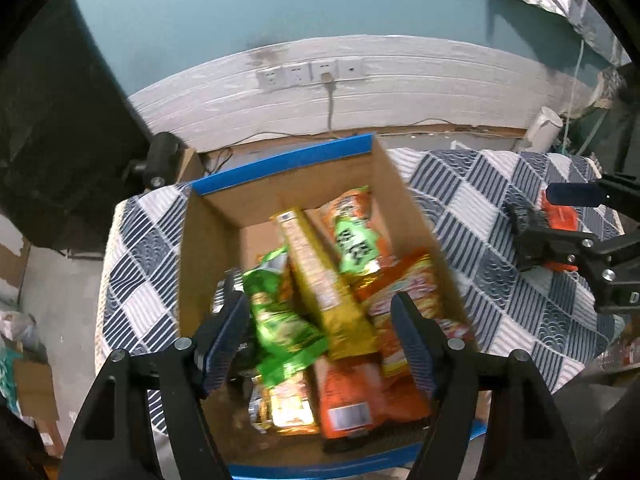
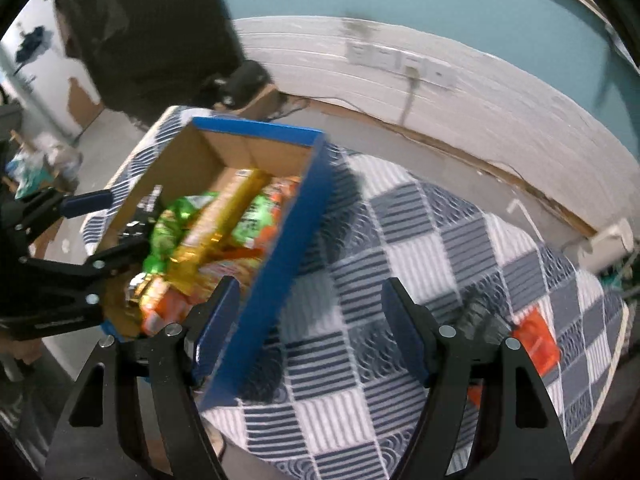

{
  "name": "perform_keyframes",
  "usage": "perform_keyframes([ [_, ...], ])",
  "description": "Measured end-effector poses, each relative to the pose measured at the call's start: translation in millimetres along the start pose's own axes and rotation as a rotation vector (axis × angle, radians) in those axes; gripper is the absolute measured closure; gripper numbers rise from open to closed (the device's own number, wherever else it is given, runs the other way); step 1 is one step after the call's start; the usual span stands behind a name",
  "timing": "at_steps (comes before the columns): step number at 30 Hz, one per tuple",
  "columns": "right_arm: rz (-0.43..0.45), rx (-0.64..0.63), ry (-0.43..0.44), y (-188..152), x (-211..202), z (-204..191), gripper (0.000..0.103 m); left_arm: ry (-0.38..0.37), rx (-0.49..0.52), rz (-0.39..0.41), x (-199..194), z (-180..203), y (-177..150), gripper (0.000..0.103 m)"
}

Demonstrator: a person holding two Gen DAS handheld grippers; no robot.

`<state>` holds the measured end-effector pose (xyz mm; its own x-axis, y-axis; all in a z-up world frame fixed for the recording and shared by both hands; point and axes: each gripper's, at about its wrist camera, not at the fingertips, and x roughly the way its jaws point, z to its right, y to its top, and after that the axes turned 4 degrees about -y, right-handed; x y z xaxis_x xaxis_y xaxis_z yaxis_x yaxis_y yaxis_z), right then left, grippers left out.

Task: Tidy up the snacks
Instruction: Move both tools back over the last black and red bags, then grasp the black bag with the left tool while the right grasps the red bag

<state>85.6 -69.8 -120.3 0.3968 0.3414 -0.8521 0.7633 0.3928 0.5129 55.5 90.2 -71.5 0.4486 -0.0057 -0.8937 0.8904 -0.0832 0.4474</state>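
A: Snacks first: most lie piled in the cardboard box (image 1: 208, 248) on the left of the checked cloth (image 1: 472, 216) — the green packet (image 1: 280, 320), the yellow box (image 1: 324, 292) and the orange packets (image 1: 360, 396) among them. One orange packet (image 2: 536, 344) and a dark packet (image 2: 480, 320) remain on the cloth, well to the right.

B: And our grippers?

A: The left gripper (image 1: 320, 344) hangs over the pile, jaws released and wide, nothing pinched. The right gripper (image 2: 304, 332) is parted too, empty, its left finger just beside the box's blue wall.

B: So we judge the next job is the right-hand stragglers.

A: Yes. We should swing right clear of the wall, straddle the orange packet flat, and clench on its middle, so it doesn't slide on the cloth.
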Motion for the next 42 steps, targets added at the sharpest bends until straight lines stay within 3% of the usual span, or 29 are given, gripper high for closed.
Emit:
perform_keyframes([
  [6, -0.013, 0.095, -0.057, -20.4, -6.8, 49.2, 0.028, -0.065, 0.02, -0.01, 3.3, 32.3, 9.8, 0.029],
  [23, -0.026, 0.32, -0.146, -69.6, -20.0, 161.8, 0.028, -0.088, 0.144, -0.042, 33.4, 118.9, 35.4, 0.028],
  [36, -0.135, 0.402, -0.254, -98.5, 23.3, 208.8, 0.028, -0.105, 0.192, -0.09, 77.3, 159.5, 44.3, 0.028],
  [42, -0.178, 0.459, -0.263, -103.3, 50.0, 221.5, 0.028, -0.099, 0.218, -0.1, 93.1, 174.2, 44.8, 0.028],
])
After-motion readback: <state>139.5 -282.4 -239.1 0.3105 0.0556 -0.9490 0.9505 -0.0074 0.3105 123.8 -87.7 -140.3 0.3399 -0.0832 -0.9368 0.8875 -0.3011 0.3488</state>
